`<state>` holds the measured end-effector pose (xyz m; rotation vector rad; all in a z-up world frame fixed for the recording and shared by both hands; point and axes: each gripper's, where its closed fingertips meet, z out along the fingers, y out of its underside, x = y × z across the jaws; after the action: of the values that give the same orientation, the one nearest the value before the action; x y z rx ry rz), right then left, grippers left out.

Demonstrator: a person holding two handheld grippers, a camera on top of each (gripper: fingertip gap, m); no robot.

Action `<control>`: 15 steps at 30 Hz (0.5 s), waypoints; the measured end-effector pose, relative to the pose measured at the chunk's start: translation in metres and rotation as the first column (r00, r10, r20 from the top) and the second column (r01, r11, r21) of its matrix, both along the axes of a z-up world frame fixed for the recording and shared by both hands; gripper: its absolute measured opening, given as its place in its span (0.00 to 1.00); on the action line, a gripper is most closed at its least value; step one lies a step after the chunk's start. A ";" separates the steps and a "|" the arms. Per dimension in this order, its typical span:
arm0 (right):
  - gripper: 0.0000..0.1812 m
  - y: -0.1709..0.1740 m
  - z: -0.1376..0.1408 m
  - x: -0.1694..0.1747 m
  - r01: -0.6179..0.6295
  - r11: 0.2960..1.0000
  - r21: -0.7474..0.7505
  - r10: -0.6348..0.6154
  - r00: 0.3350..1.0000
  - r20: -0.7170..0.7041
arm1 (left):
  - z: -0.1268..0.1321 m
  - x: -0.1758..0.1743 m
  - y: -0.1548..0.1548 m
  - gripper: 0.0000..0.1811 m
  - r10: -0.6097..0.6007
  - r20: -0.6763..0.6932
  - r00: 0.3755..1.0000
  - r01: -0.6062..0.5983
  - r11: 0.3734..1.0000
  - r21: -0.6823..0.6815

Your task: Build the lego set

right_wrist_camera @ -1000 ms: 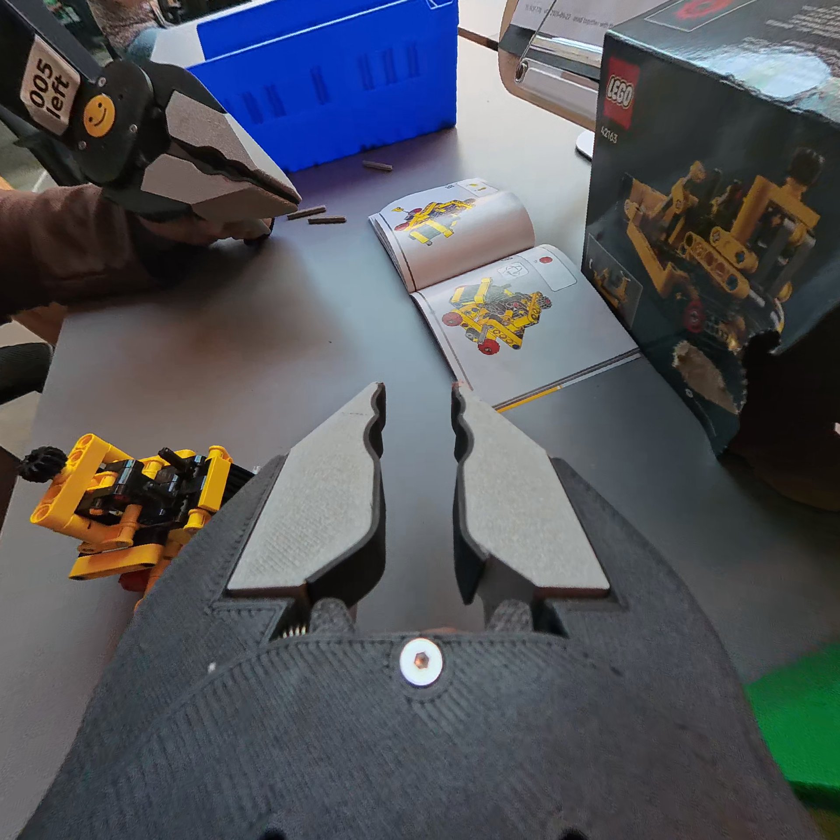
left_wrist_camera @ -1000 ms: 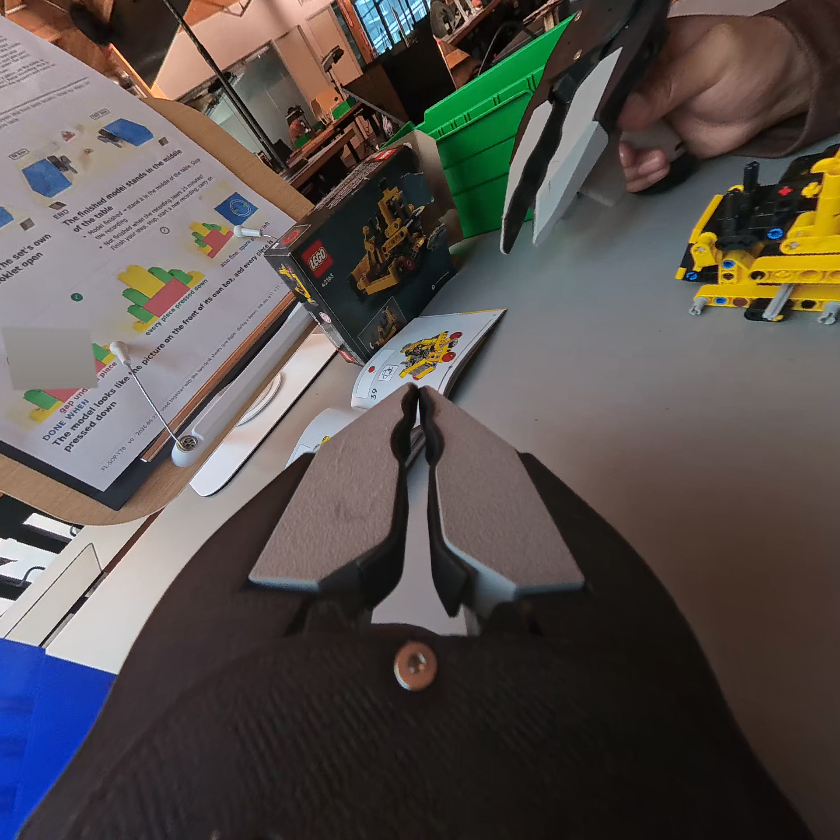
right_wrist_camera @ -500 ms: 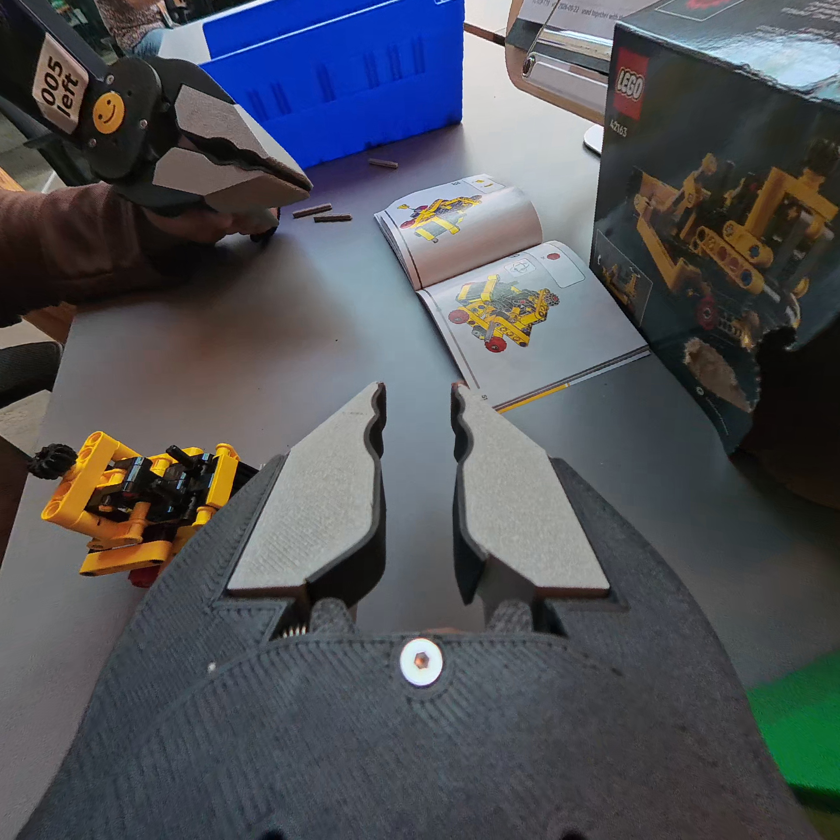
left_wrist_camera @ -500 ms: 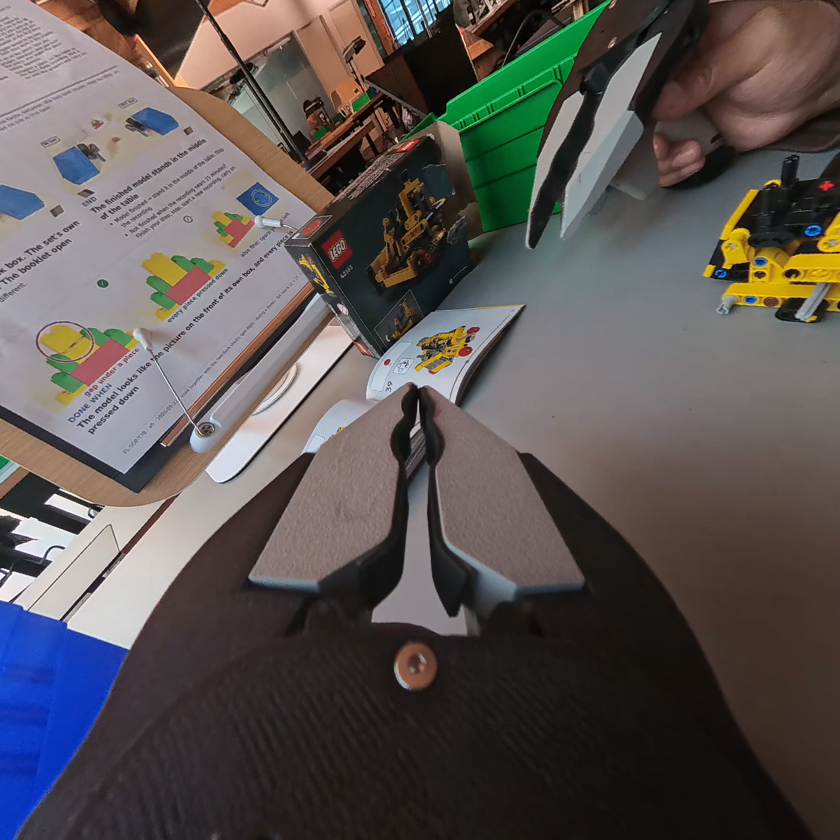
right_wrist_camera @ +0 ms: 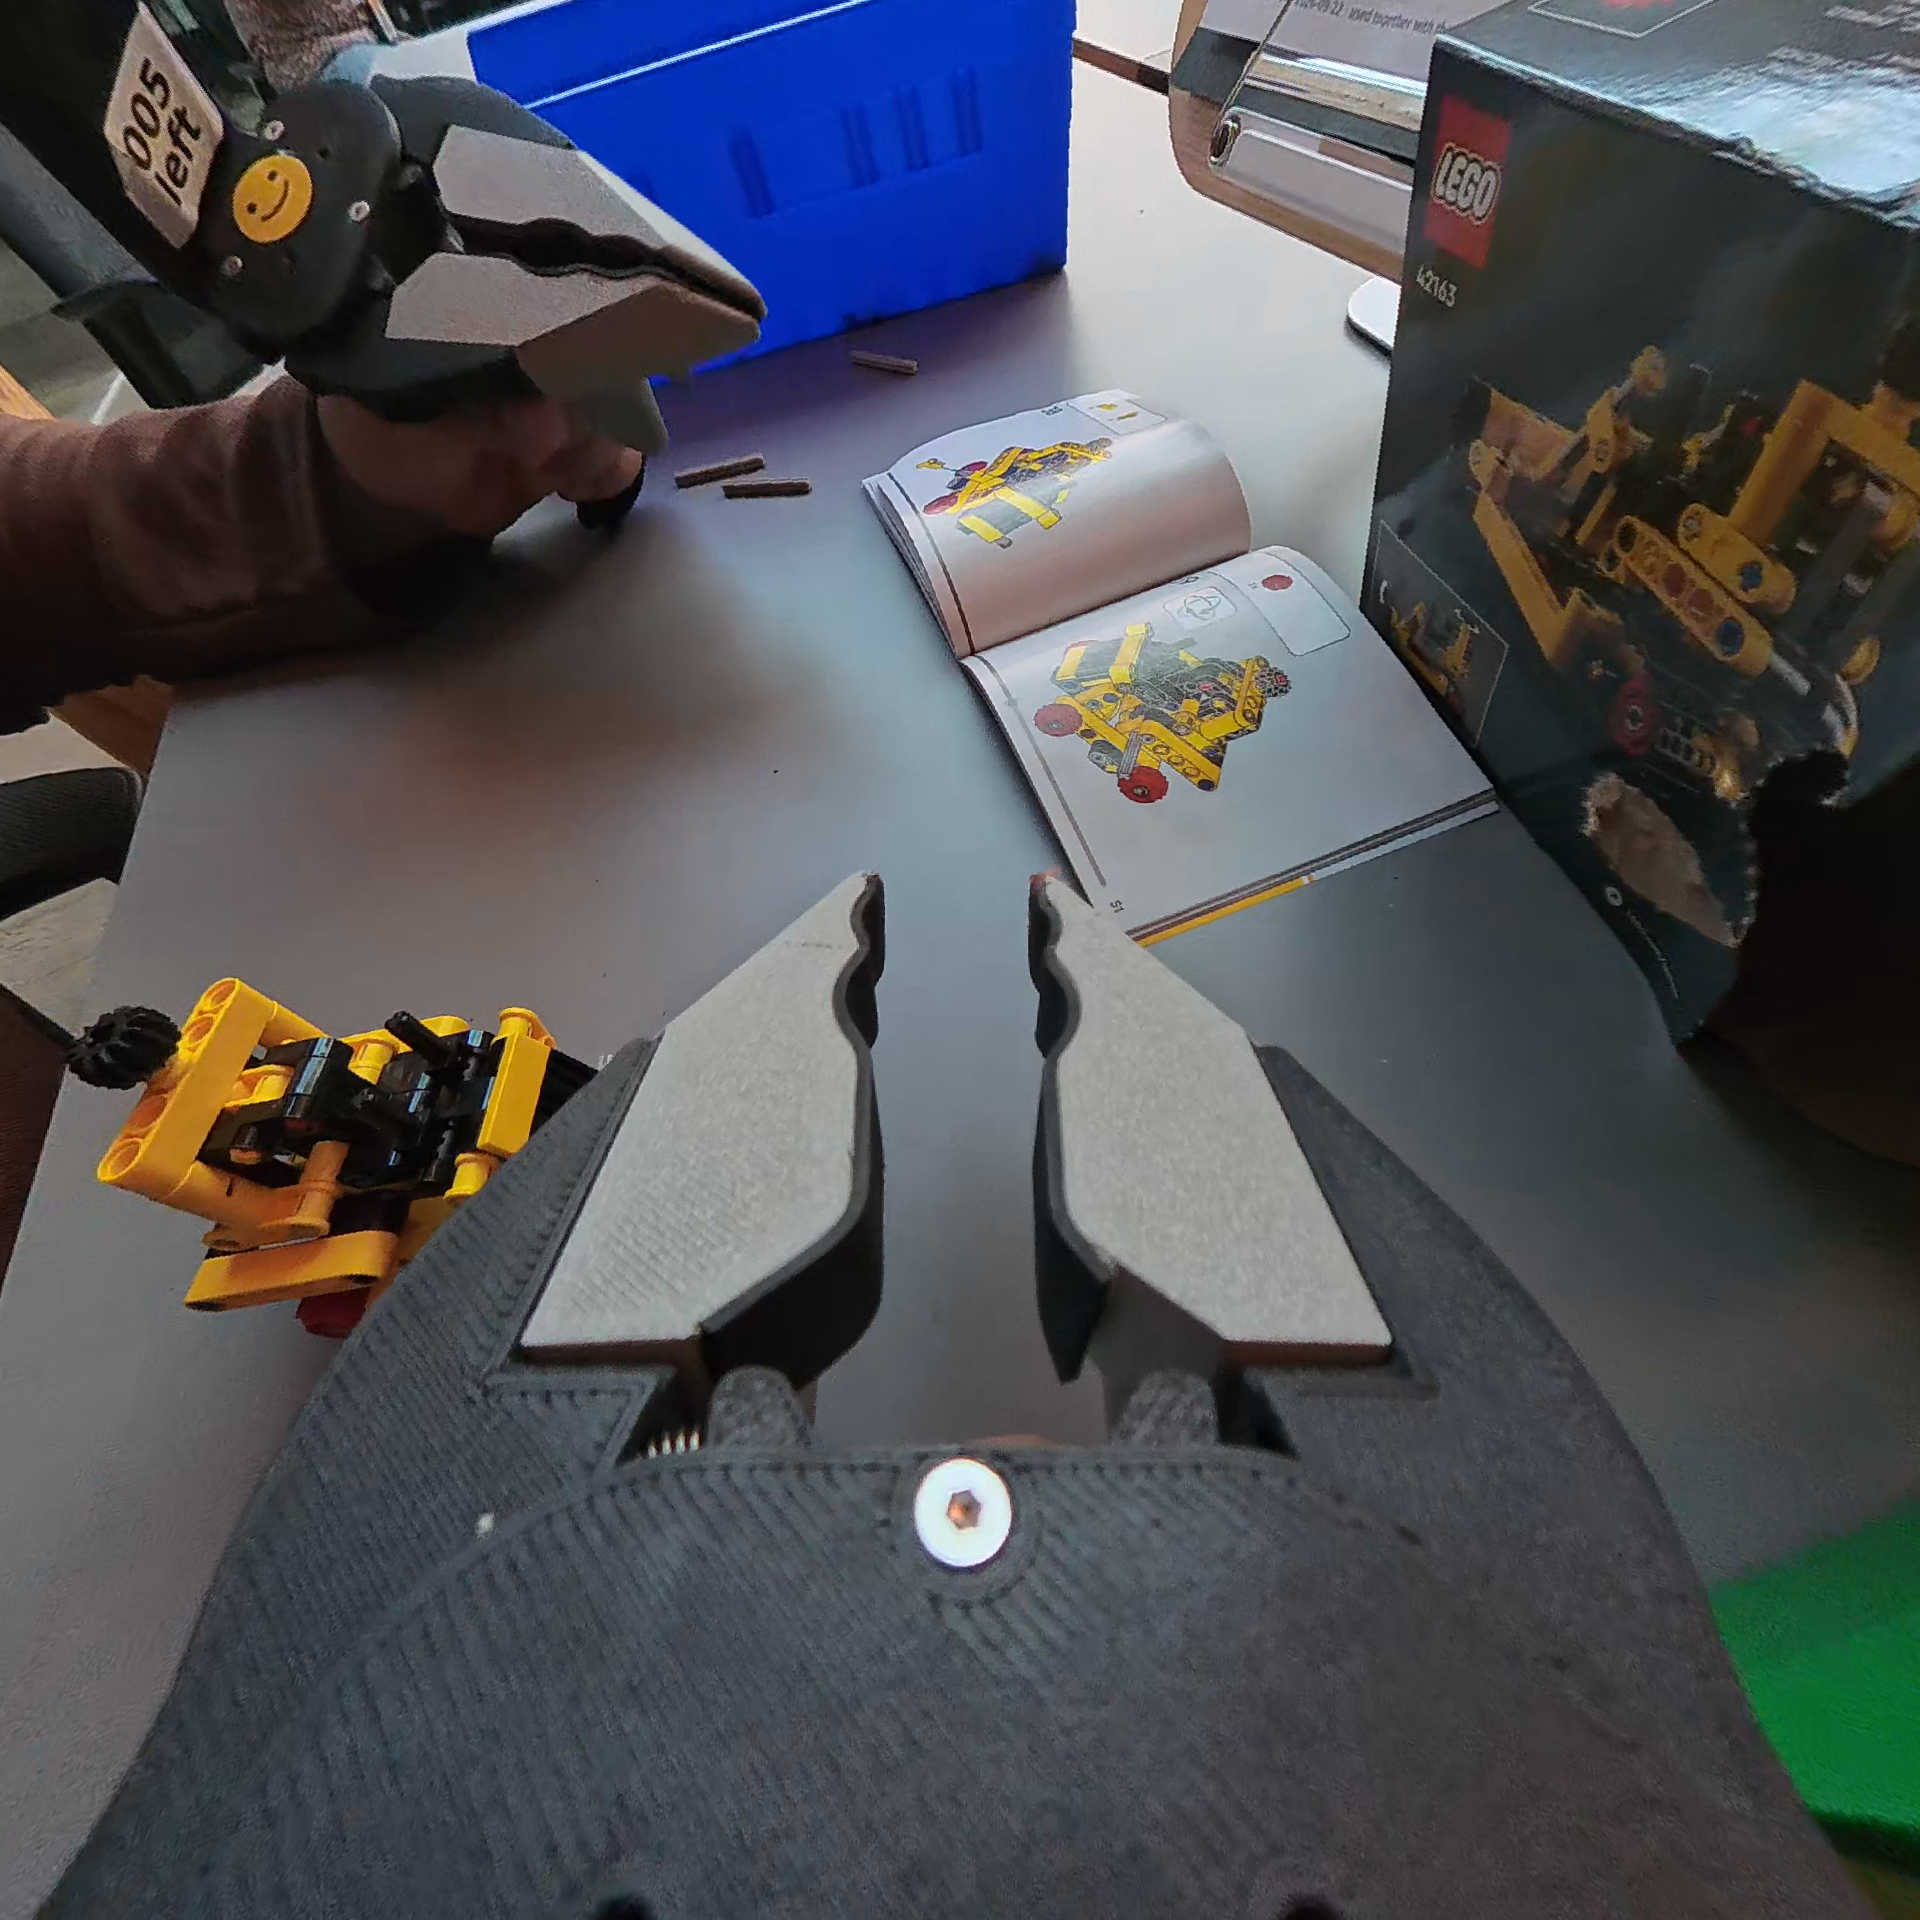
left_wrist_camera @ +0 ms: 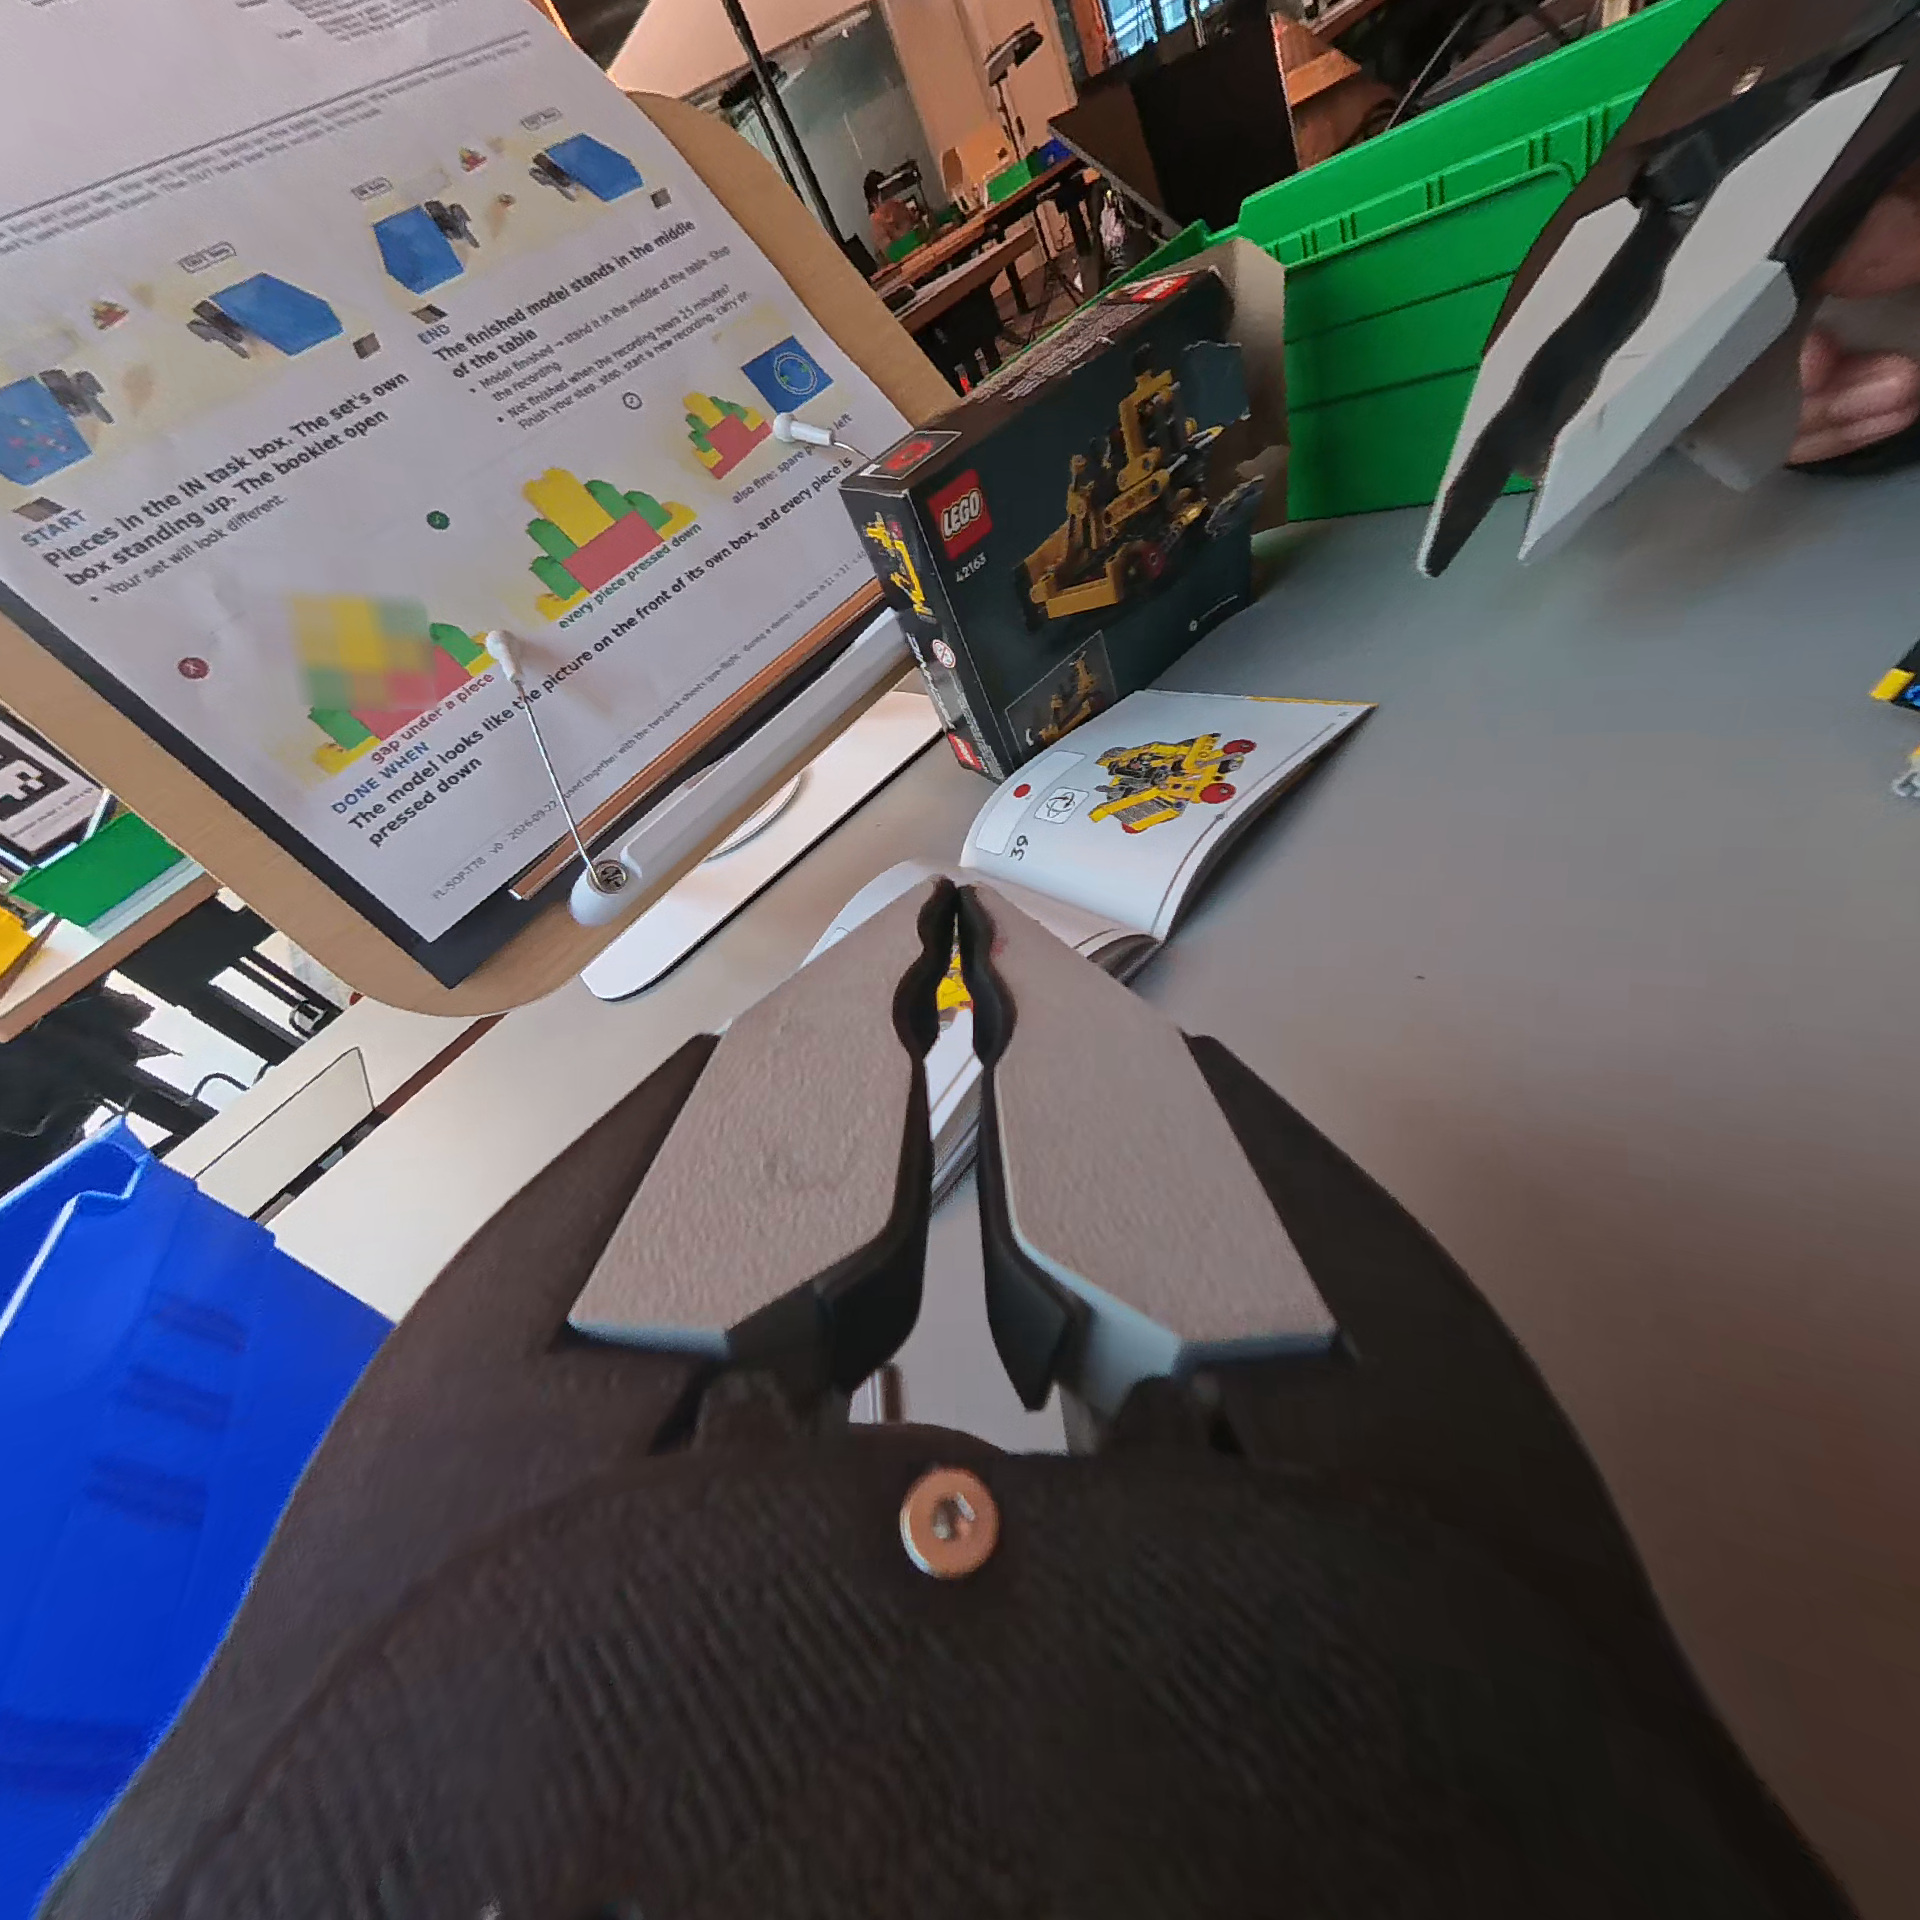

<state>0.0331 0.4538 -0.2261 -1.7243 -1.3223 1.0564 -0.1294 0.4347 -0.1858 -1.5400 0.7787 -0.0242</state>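
The partly built yellow and black lego model lies on the grey table, just left of my right gripper; only a sliver shows at the right edge of the left wrist view. The right gripper is open and empty, low over the table near the open booklet. My left gripper is shut with nothing seen between its fingers, pointing at the booklet. It also shows in the right wrist view, held above the table before the blue bin.
The dark set box stands upright behind the booklet, with a green bin beyond it. An instruction sheet on a stand is at the left. The blue bin is close by. Small brown pins lie near it. Some 20 centimetres of space lies between my two pairs of fingers.
The left gripper has swung left toward the blue bin, so the model slid almost out of its view. Both grippers kept their states. The right gripper has barely moved.
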 end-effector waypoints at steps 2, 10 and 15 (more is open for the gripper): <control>0.13 0.000 0.000 0.000 -0.001 1.000 0.000 0.001 1.000 0.000 | 0.000 -0.003 0.002 0.00 0.024 -0.006 1.000 -0.024 1.000 0.006; 0.13 -0.001 0.000 0.000 -0.003 1.000 0.000 0.003 1.000 -0.001 | 0.012 -0.022 0.007 0.00 0.103 0.065 0.993 -0.105 0.994 0.030; 0.13 -0.002 0.000 -0.001 -0.011 1.000 -0.010 0.011 1.000 0.001 | 0.011 -0.020 0.007 0.00 0.100 0.067 0.993 -0.102 0.994 0.025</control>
<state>0.0324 0.4519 -0.2265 -1.7270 -1.3301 1.0704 -0.1498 0.4420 -0.1743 -1.5423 0.6461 0.0113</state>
